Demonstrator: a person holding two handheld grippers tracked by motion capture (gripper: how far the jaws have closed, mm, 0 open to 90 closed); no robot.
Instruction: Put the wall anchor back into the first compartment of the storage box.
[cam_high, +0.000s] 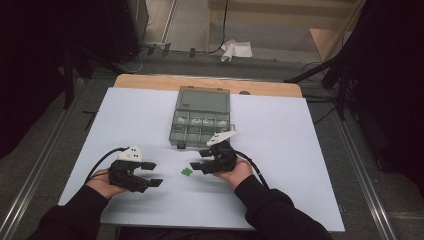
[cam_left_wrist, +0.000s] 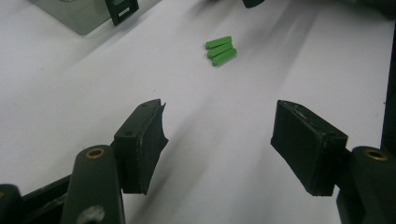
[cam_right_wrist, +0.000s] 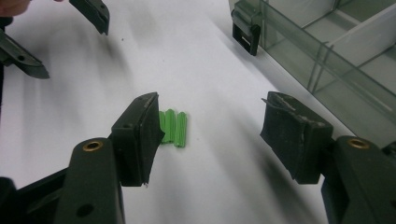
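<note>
Three small green ribbed plugs (cam_high: 186, 172) (cam_left_wrist: 221, 50) (cam_right_wrist: 173, 128) lie side by side on the white table top (cam_high: 290, 150), in front of a clear grey compartment box (cam_high: 200, 117) (cam_right_wrist: 327, 42) whose lid is open. My right gripper (cam_high: 200, 160) (cam_right_wrist: 210, 126) hangs just right of the plugs, pointing left. Its jaws are open. In the right gripper view the plugs lie between the jaws, close to the left one, and no pad presses on them. My left gripper (cam_high: 154, 174) (cam_left_wrist: 219, 135) rests to the left of the plugs, open and empty, pointing at them.
The box's black latch (cam_right_wrist: 246, 32) faces the near edge, and several of its compartments hold small pale parts. The wooden table edge (cam_high: 150, 81) shows behind the white top. Dark stands and cables flank the table on both sides.
</note>
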